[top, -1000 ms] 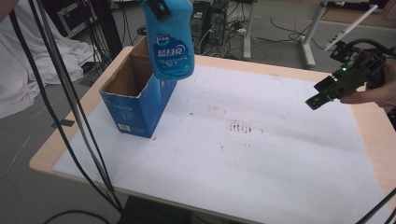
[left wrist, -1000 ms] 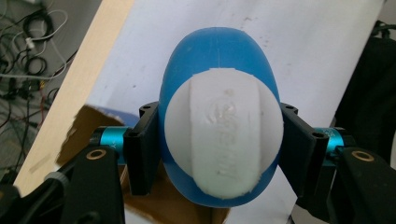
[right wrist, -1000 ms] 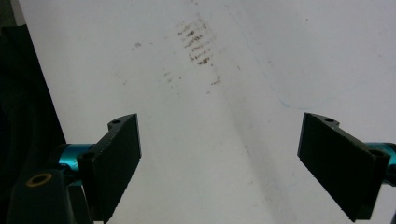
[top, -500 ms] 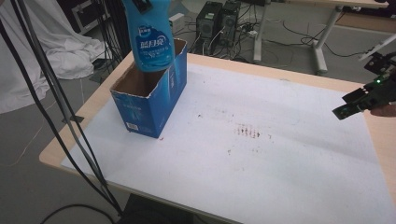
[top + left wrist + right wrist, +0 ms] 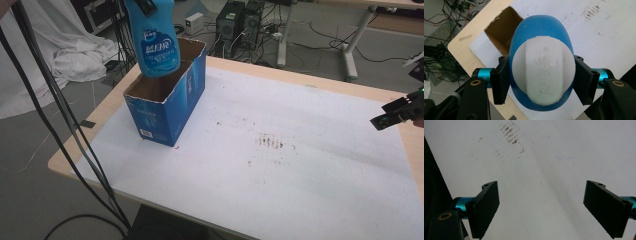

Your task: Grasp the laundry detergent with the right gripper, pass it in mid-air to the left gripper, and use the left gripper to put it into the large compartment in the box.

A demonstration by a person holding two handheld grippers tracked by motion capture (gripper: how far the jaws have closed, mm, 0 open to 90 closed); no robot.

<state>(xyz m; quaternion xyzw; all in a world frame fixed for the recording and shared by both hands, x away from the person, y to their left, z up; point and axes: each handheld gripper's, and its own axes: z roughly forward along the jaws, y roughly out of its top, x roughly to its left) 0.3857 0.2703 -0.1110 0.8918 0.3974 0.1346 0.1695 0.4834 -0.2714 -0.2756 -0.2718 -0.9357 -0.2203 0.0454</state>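
I'm gripping the blue detergent bottle (image 5: 541,67) in my left hand-held gripper (image 5: 541,82) above the open blue carton (image 5: 167,107); my right hand-held gripper (image 5: 541,207) is hanging open, well apart from the carton.

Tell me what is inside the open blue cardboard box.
The open blue cardboard box shows bare brown inner walls and nothing else. The blue plastic detergent bottle, clamped in the left tool, hangs above the opening and covers part of it, and the bottom lies in shadow.
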